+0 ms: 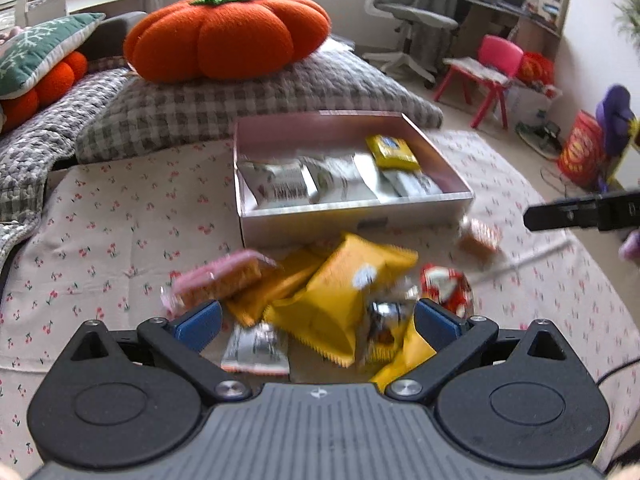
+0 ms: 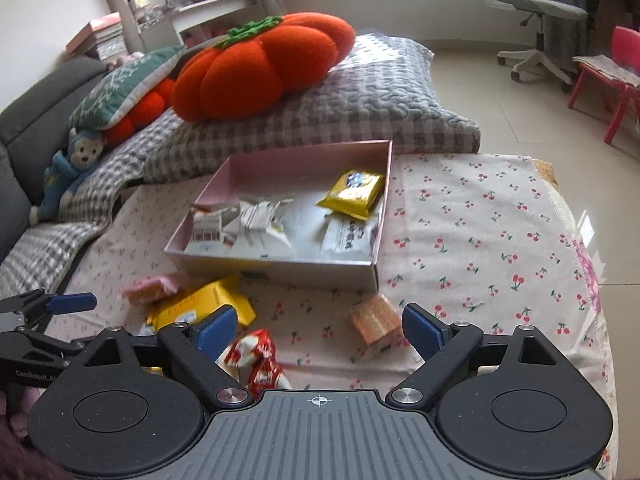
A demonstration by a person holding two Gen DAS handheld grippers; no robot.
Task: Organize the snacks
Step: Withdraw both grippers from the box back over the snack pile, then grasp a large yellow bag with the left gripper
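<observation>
A pink box (image 1: 352, 220) (image 2: 280, 270) stands on the cherry-print cloth and holds several white snack packets (image 1: 280, 188) (image 2: 260, 224) and one yellow packet (image 1: 394, 152) (image 2: 354, 192). In front of it lies a loose pile: yellow packets (image 1: 340, 296) (image 2: 200, 308), a pink wafer pack (image 1: 224, 276) (image 2: 150, 288), a red packet (image 1: 444, 286) (image 2: 256, 356), an orange wafer pack (image 1: 478, 238) (image 2: 374, 324). My left gripper (image 1: 316, 326) is open just above the yellow packets. My right gripper (image 2: 320, 330) is open between the red packet and the orange wafer pack.
A grey checked cushion (image 1: 240, 100) (image 2: 320, 112) with an orange pumpkin pillow (image 1: 228, 32) (image 2: 264, 64) lies behind the box. A sofa with pillows is at the left. Tiled floor, a red child's chair (image 1: 492, 76) and an office chair (image 1: 404, 12) are at the right.
</observation>
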